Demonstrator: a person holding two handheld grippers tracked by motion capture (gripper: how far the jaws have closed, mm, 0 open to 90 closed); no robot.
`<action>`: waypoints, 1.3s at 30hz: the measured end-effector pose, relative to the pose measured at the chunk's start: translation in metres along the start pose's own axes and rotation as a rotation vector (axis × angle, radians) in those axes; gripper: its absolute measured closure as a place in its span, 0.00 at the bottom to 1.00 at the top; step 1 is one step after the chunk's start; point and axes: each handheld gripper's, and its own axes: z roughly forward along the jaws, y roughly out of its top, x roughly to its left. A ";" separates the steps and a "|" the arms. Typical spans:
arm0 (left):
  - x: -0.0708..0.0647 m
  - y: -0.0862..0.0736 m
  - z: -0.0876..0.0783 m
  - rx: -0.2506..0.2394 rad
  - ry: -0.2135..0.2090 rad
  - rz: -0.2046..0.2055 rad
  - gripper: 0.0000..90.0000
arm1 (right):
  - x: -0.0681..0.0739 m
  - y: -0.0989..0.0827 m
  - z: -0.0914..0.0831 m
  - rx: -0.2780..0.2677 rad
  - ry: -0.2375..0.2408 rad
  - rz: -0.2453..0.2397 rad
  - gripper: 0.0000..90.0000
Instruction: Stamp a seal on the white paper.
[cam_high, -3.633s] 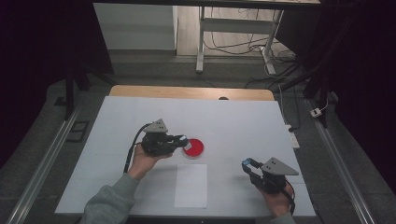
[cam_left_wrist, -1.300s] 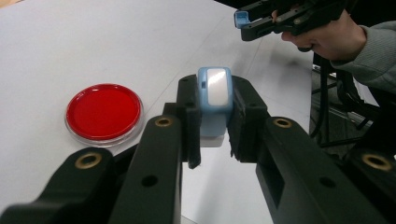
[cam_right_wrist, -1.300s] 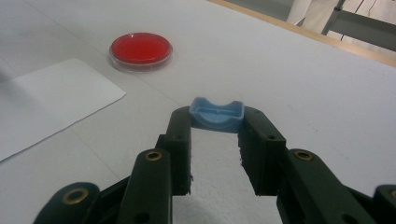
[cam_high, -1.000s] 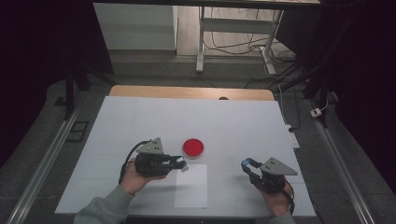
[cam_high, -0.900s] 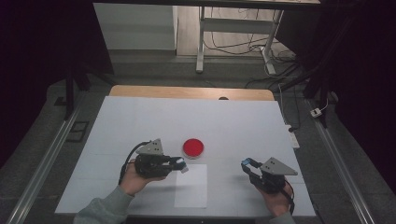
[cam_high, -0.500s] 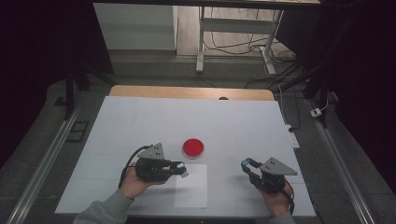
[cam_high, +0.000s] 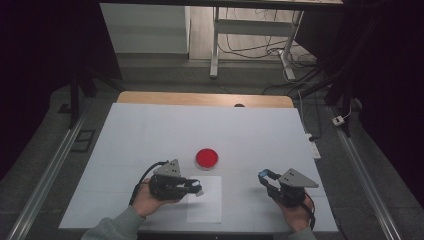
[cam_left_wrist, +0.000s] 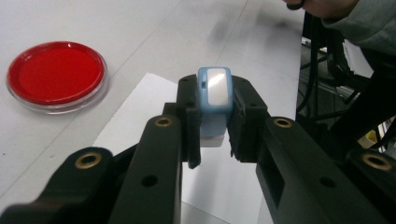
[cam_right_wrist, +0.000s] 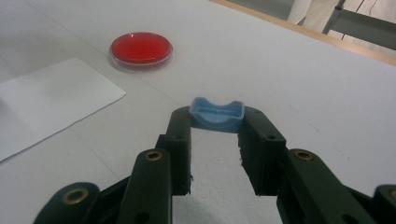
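— Since the earliest frame my left gripper (cam_high: 192, 188) has come back from the flat round red dish under its clear plastic lid (cam_high: 206, 158), toward my side of the table, and now sits over the white sheet of paper (cam_high: 206, 200).

— What is it carrying?

— A small light-blue block with a glossy pale face and a white underside (cam_left_wrist: 214, 95), clamped between the black jaws near their tips. I'd judge it's held over the paper because that's where it will be set down or stamped — a guess, not something I can see.

— And your other hand?

— My right gripper (cam_right_wrist: 217, 122) rests low over the bare white tabletop (cam_high: 250, 135), well apart from the paper. Its jaws are closed on a shallow light-blue plastic cap with a dipped rim (cam_right_wrist: 217, 115), pinched at the very tips. It looks like the block's mating piece, parked clear so it doesn't get in the way.

— Anything blocking the left hand?

— Not much. The dish lies just beyond the paper's far edge, close enough that a forward drift could nudge it. The right hand and its sleeve sit off to the side, and cables trail beyond the table edge, out of the working area.
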 end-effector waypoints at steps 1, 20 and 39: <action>0.000 0.000 0.001 0.002 0.000 -0.002 0.84 | 0.000 0.000 0.000 0.000 0.000 0.000 0.72; -0.001 -0.004 0.028 0.045 0.037 0.016 0.84 | 0.001 0.000 0.001 0.002 0.003 0.003 0.72; 0.000 -0.008 0.039 0.071 0.071 0.032 0.84 | 0.001 0.000 0.000 0.004 -0.001 0.000 0.72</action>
